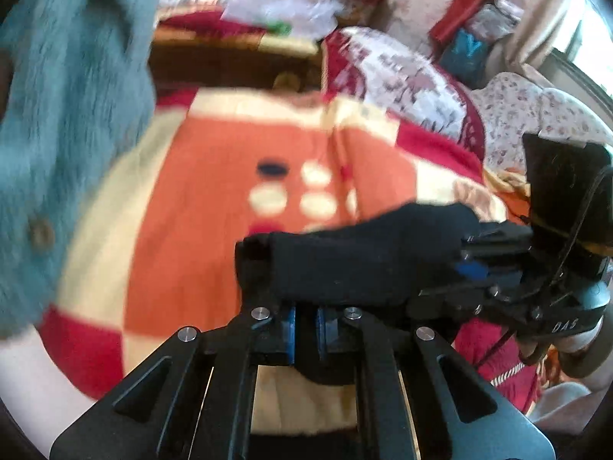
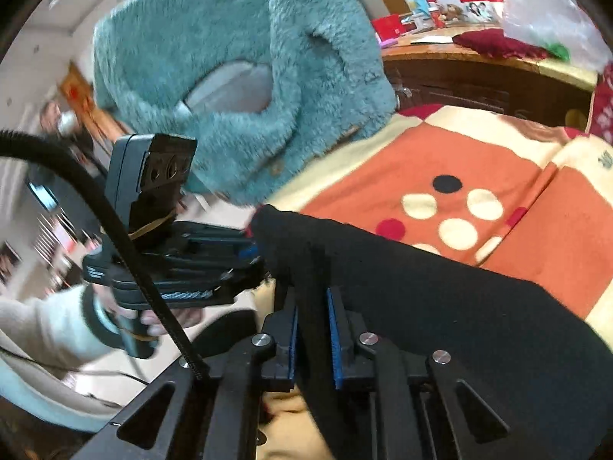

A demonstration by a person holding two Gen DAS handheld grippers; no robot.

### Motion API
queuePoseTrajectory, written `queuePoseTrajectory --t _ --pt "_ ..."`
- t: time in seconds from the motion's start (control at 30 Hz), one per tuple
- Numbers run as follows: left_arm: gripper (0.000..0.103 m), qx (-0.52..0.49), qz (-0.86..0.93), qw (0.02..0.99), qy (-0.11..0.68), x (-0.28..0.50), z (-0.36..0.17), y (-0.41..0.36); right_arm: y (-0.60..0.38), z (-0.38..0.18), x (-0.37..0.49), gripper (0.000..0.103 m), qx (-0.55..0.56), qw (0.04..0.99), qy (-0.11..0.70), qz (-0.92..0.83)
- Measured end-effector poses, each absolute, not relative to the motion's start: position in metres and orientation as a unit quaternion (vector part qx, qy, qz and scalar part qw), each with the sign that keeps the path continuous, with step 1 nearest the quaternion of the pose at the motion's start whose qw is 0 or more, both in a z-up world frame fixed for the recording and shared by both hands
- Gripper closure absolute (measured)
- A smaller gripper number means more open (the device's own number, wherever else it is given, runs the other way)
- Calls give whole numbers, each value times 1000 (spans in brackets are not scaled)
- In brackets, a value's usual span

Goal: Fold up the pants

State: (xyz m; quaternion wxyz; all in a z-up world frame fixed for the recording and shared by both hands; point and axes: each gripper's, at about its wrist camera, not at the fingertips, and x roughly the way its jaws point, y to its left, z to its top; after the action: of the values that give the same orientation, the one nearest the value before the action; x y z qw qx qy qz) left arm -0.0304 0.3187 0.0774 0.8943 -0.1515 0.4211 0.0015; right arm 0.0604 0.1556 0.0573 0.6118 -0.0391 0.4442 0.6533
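Two hand-held grippers meet over one piece of black knit pants (image 2: pixel 440 306), which is lifted above an orange, cream and red fleece blanket with dots (image 2: pixel 459 161) spread on the bed. Left gripper (image 1: pixel 305 329): blue pads pressed close together, pinching a fold of the black cloth at its near edge. Right gripper (image 2: pixel 312 333): blue-padded fingers likewise clamped on a narrow ridge of the same cloth, the rest draping off to the right of that view. Each wrist camera sees the other tool side-on, its tip buried in the fabric's far corner; the two grips sit near each other. Hand in a pale sleeve (image 2: pixel 153 318) grips the left tool's handle. Fluffy teal garment (image 2: pixel 245 76) hangs at the blanket's edge, behind the pants. Left view blurred.
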Motion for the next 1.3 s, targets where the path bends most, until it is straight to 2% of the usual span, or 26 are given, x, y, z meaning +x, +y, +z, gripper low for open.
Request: queuePoseTrajectory --t 0.33,0.43,0.57,0.63,0.73,0.8,0.83,0.87,0.93,0.97,1.0,1.3 --pt "100 -120 12 923 366 -38 126 335 162 84 58 90 9 611 436 661" --pt "100 -146 54 910 385 -44 105 359 181 78 36 91 -25 613 429 663" --pt "100 -174 81 887 420 -59 69 372 208 40 13 91 -36 582 469 663" --pt "100 -169 84 887 421 -64 69 365 217 23 -2 91 -80 580 487 648" --pt "99 -177 73 888 418 -70 75 352 209 29 -9 90 -85 573 487 654" --pt "92 -163 70 893 414 -69 82 337 190 43 -3 89 -67 577 485 654" --pt "84 -151 66 895 415 -69 85 327 177 51 2 88 -56 584 484 650" --pt "75 -139 57 897 416 -67 87 317 158 59 8 84 -42 596 481 641" --pt "66 -124 35 899 419 -65 90 299 121 68 17 74 -21 621 477 621" --pt "66 -114 19 900 421 -61 90 282 98 71 22 64 -8 637 478 605" --pt "66 -105 9 900 424 -57 90 270 72 71 27 58 3 656 482 582" --pt "66 -123 -105 874 458 -15 77 165 -164 49 58 57 141 792 514 298"
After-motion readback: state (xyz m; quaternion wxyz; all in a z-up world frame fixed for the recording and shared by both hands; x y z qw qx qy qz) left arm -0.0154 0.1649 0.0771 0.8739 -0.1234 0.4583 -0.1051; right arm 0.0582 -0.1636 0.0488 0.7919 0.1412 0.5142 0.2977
